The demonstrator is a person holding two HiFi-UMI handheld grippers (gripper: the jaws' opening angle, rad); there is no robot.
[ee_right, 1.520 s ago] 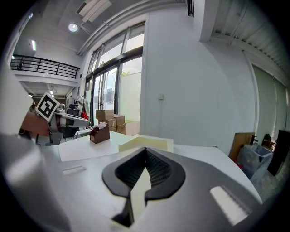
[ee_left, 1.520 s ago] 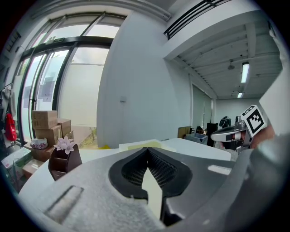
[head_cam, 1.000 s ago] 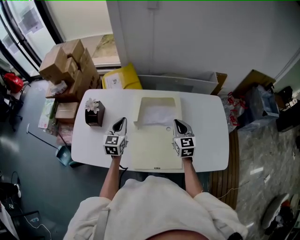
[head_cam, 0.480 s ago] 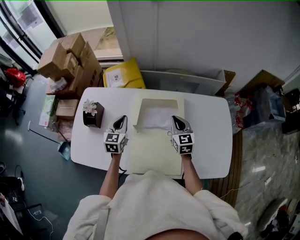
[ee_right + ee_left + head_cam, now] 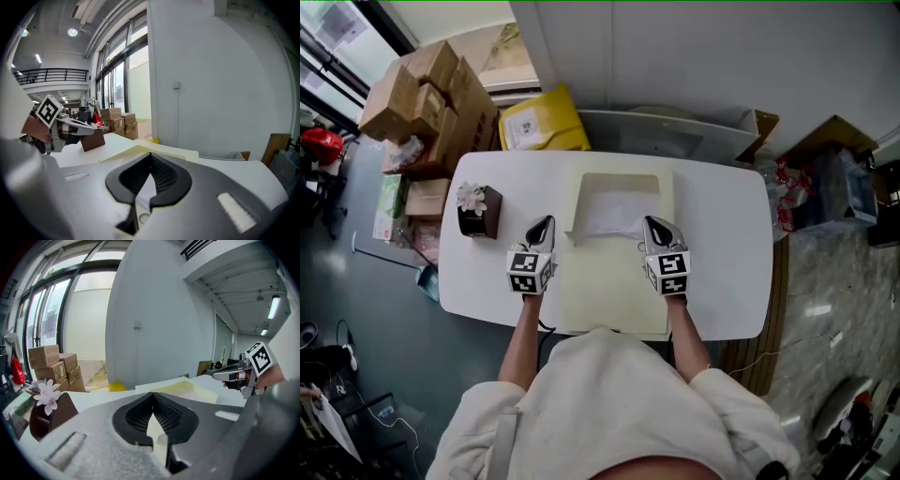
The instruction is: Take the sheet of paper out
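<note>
A cream folder [image 5: 614,281] lies open on the white table [image 5: 722,244], its flap folded back at the far end. A white sheet of paper [image 5: 614,214] shows in its mouth. My left gripper [image 5: 543,223] hovers just left of the folder's left edge, shut and empty. Shut as well, my right gripper [image 5: 652,223] is over the folder's right edge, beside the sheet, holding nothing. In the left gripper view the shut left gripper [image 5: 152,394] points past the folder [image 5: 187,389]. In the right gripper view the right gripper [image 5: 151,155] points at the flap [image 5: 140,151].
A brown box with a white flower [image 5: 478,208] stands on the table left of the left gripper. Behind the table are a grey bin [image 5: 675,141] and a yellow bag [image 5: 539,122]. Cardboard boxes [image 5: 422,94] are stacked on the floor at the far left.
Both grippers have sunk a little toward the table and edged forward along the folder's sides. Both stay shut and empty.
</note>
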